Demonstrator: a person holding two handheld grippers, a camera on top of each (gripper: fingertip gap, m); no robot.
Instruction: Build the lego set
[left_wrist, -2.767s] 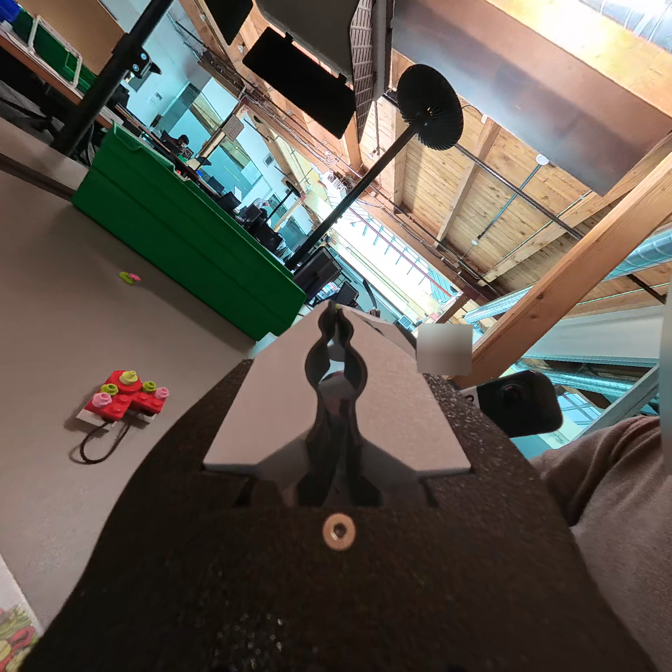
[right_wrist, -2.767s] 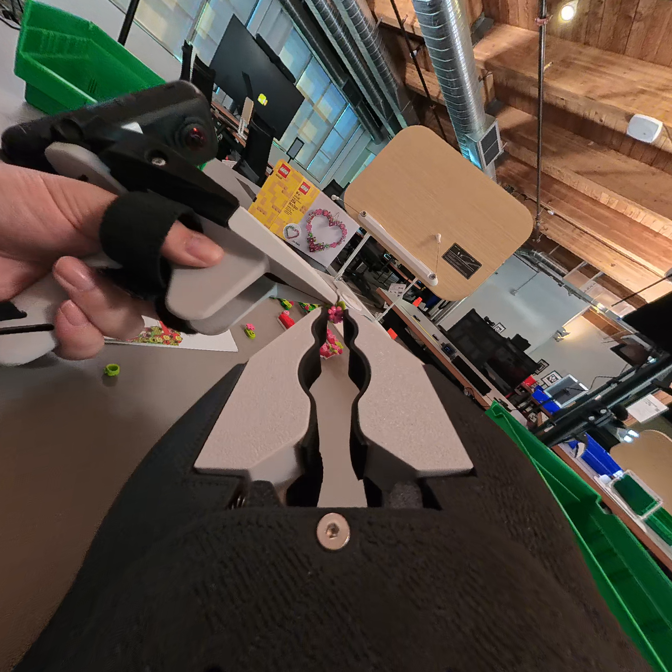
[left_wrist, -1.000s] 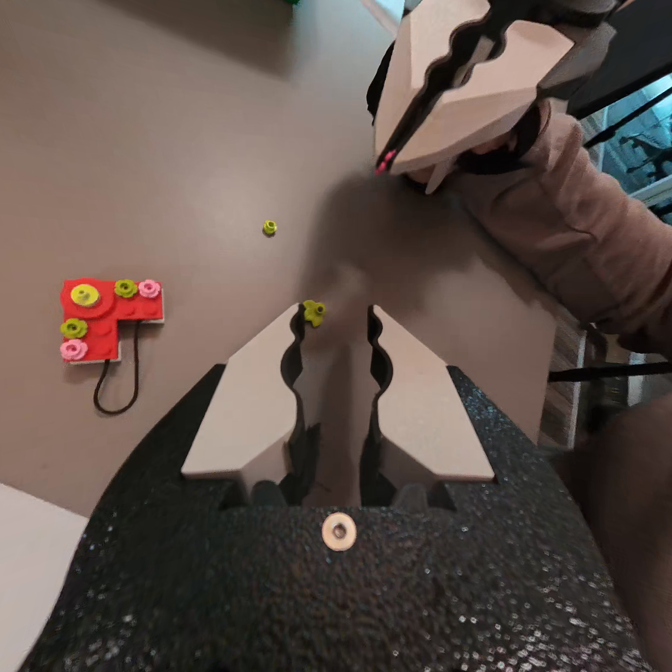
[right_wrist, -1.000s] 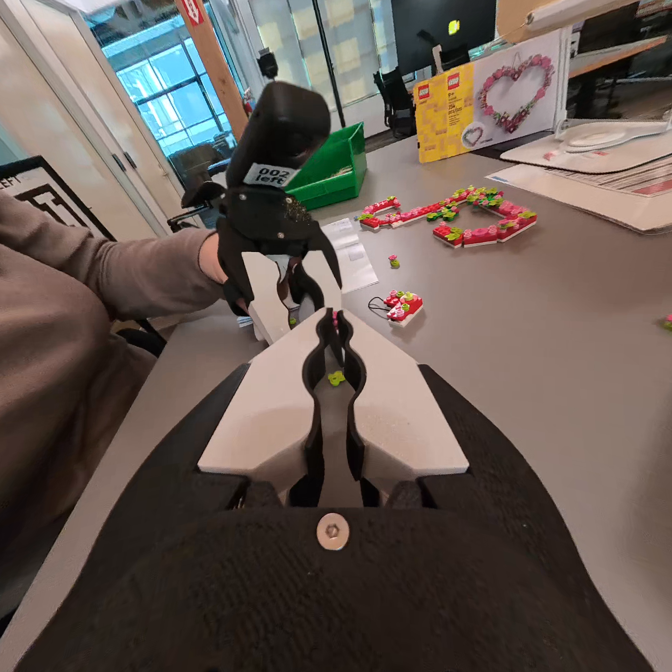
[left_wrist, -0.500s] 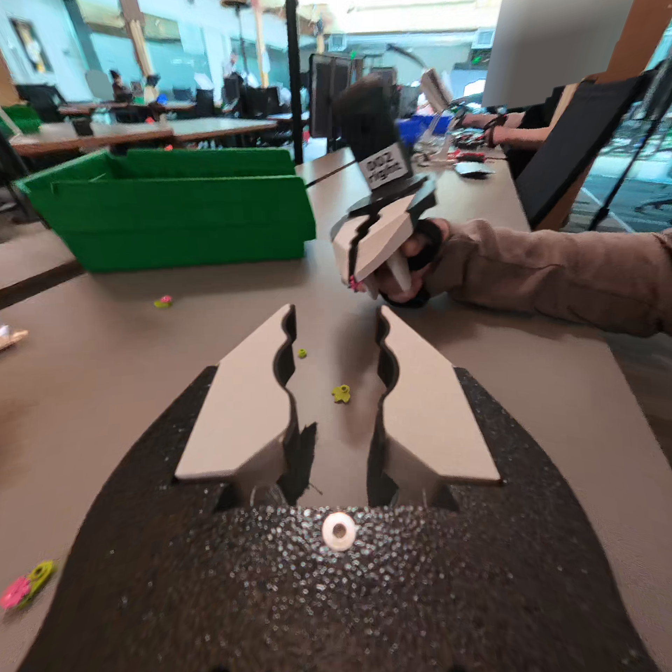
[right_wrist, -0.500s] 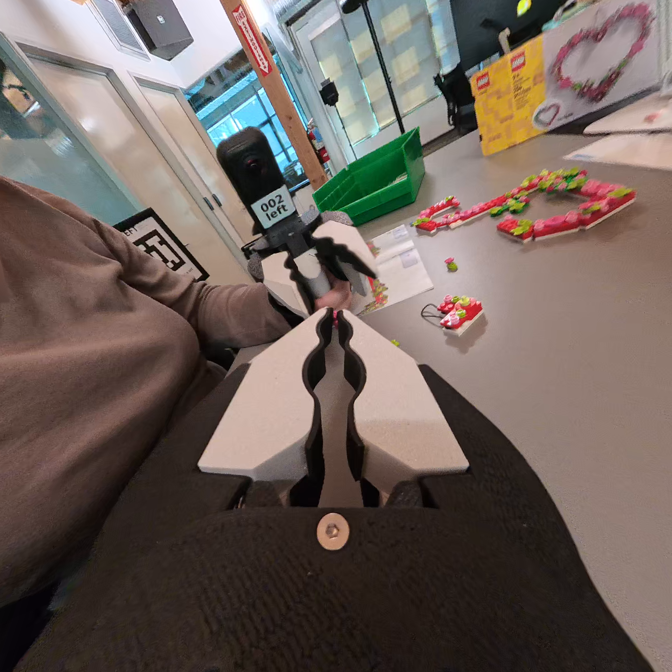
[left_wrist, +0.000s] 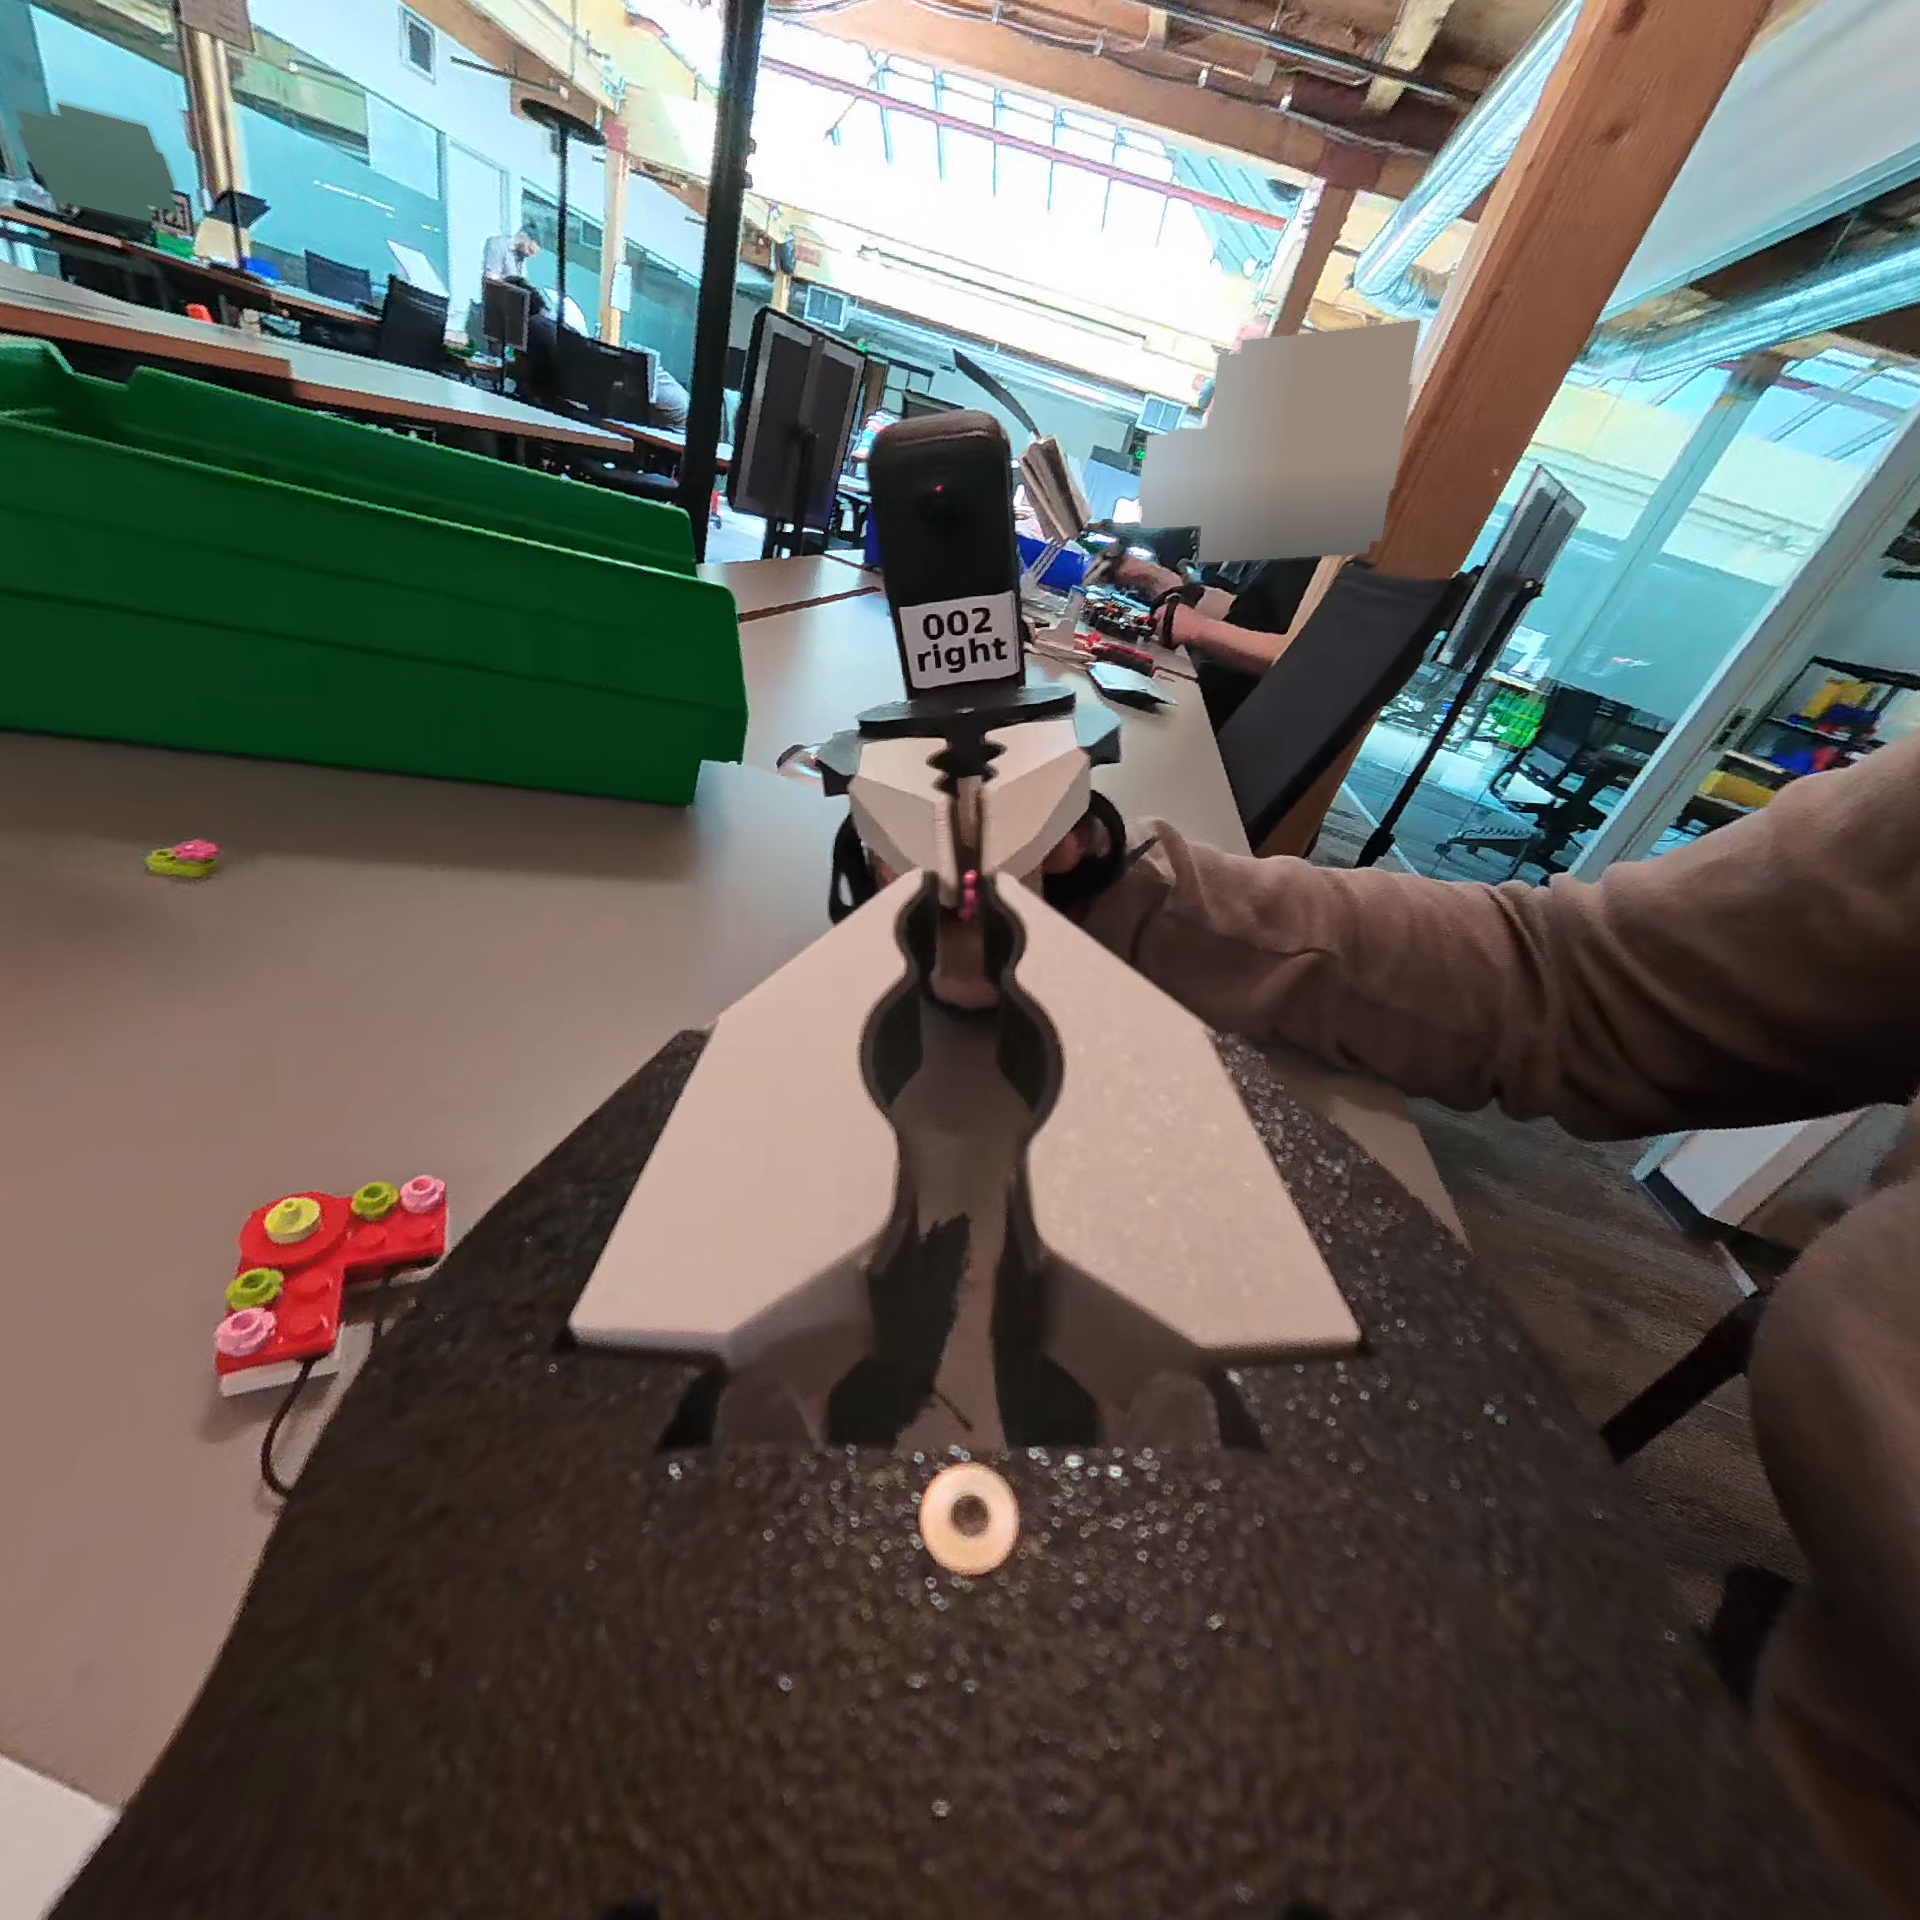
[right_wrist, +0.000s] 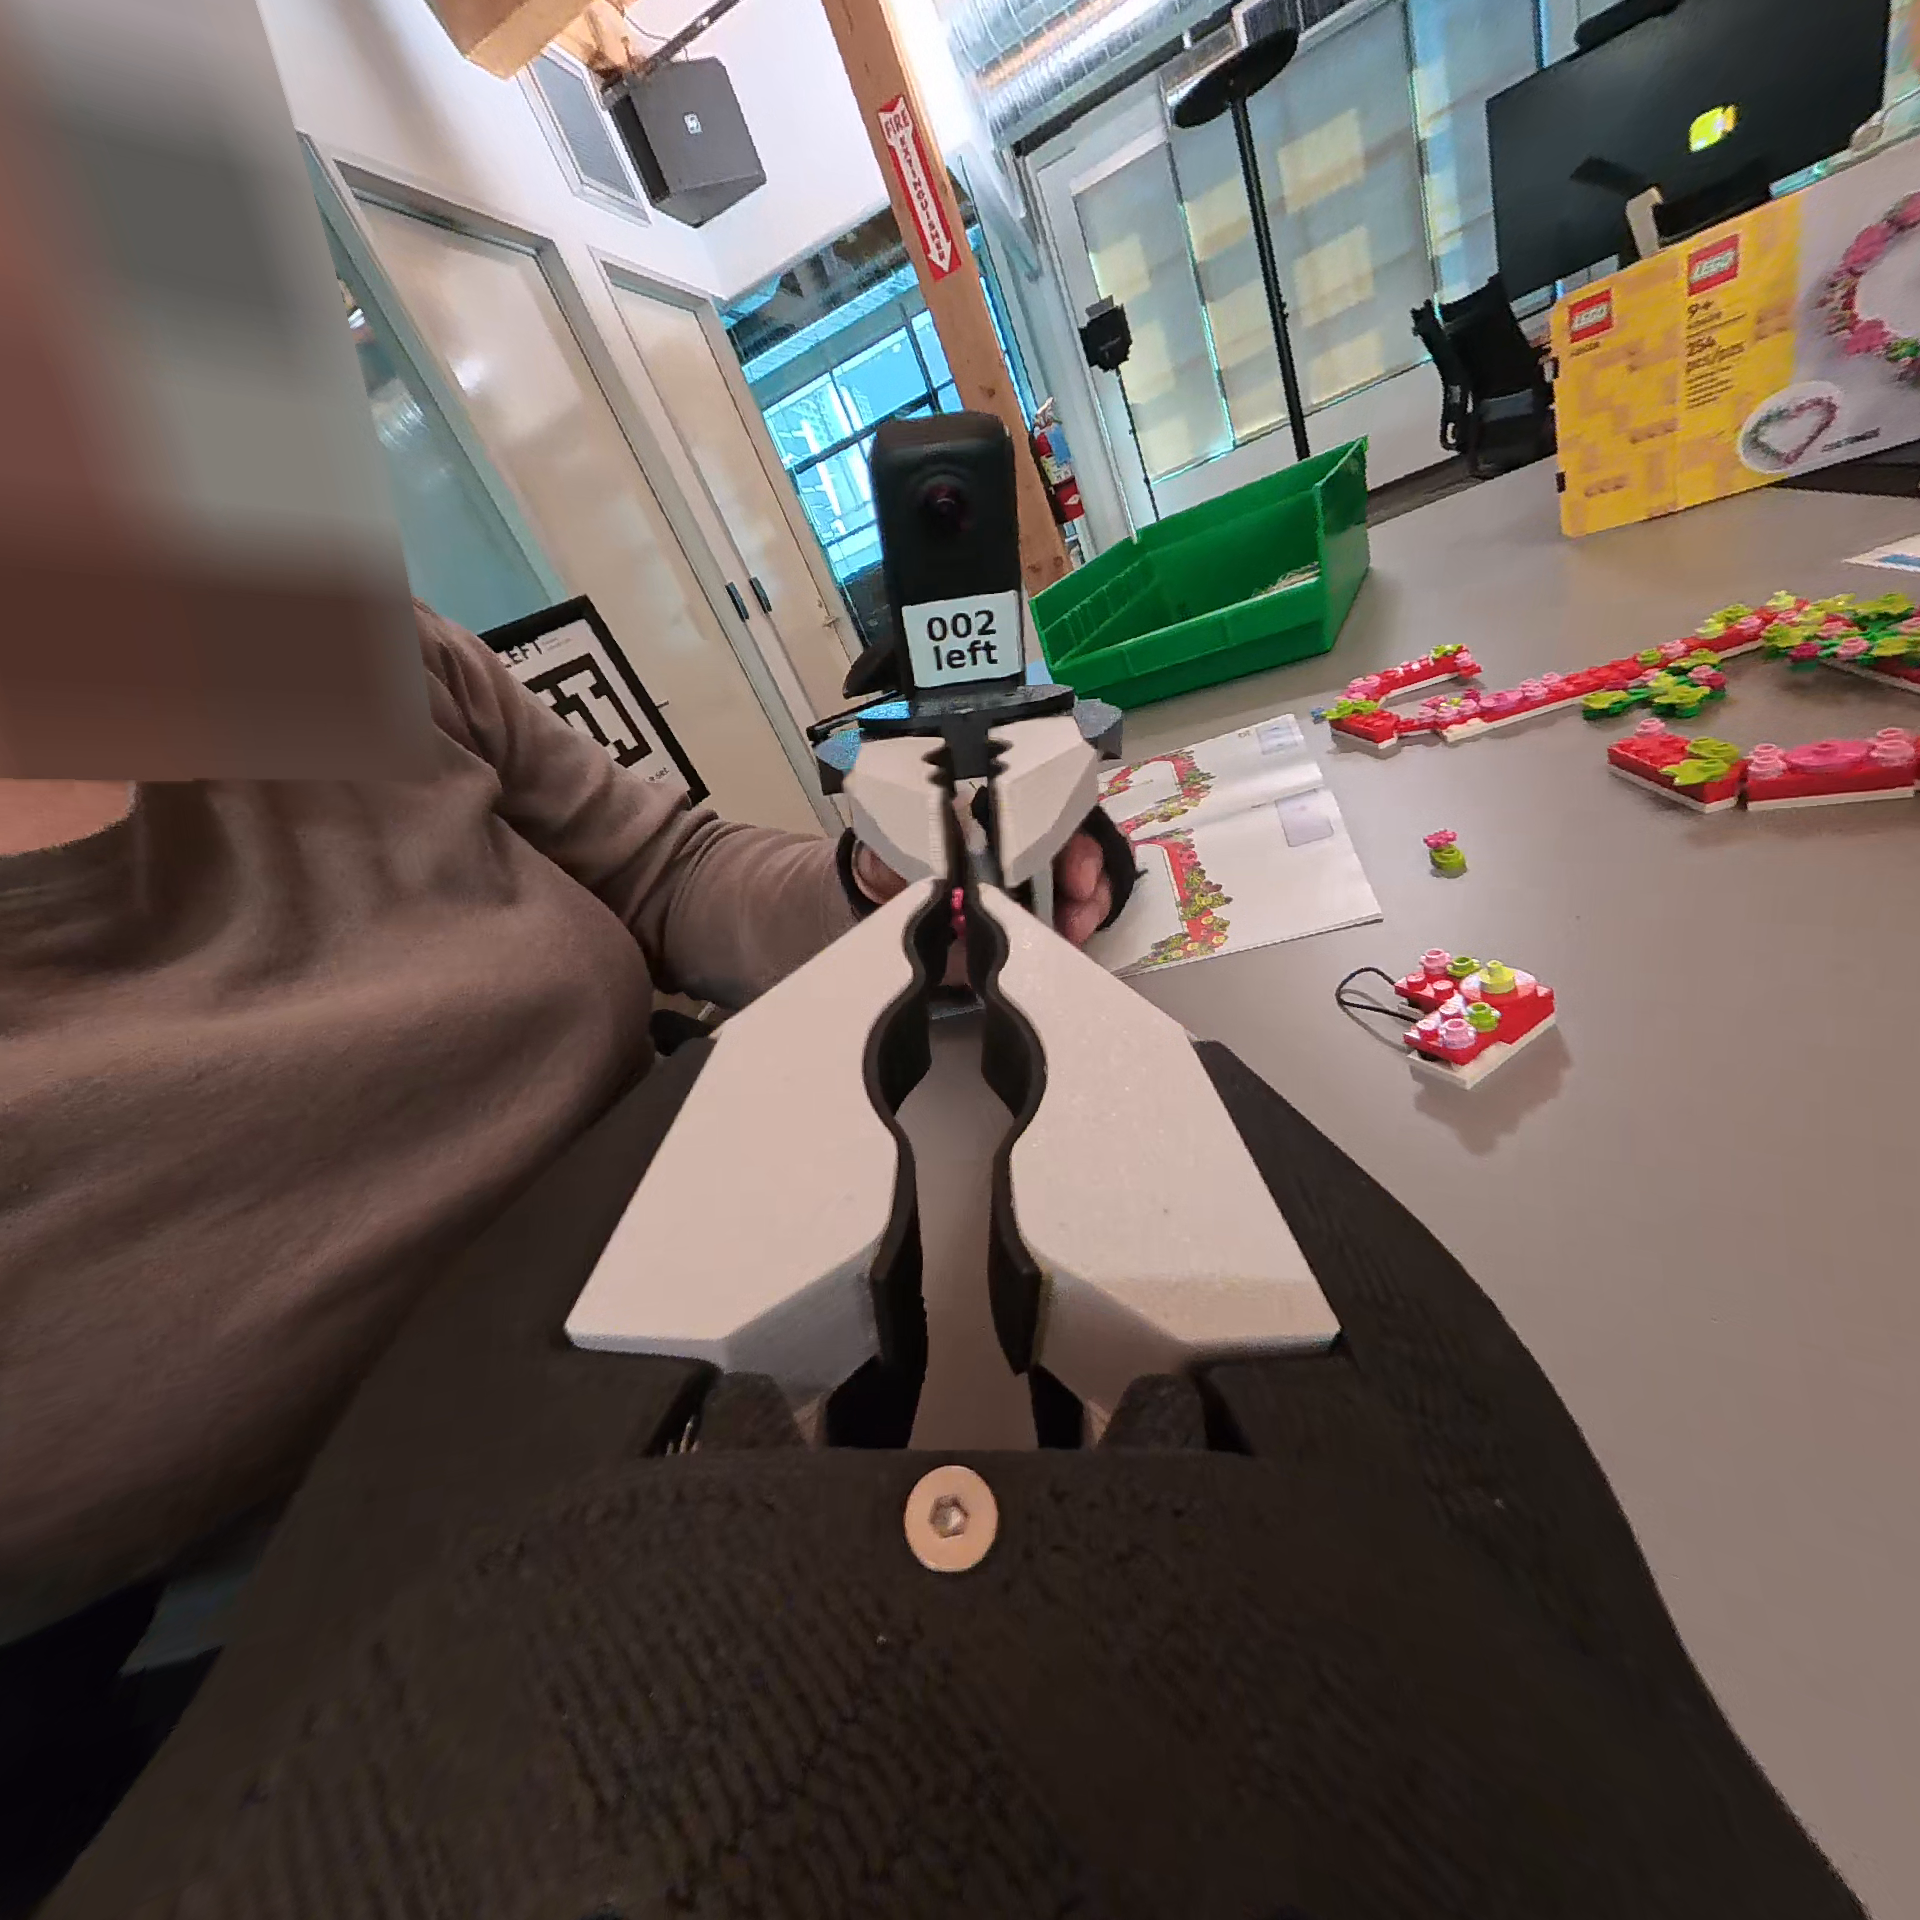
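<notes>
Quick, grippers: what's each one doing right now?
Left gripper: closed, tips meeting the right's at the pink piece.
Right gripper: closed on the pink piece.

Small red L-shaped brick plate (right_wrist: 1475, 1013) with pink, lime studs flat on table; long flowered red chain (right_wrist: 1662, 691) beyond.

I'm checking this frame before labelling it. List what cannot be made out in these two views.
- Pink piece: in both wrist views it is too small between the closed fingertips of the right gripper and left gripper; which one grips it is unclear.
- Lego heart: right wrist view, cut off by the right edge.
- Cord of the small red plate: left wrist view, partly hidden behind the gripper body.
</notes>
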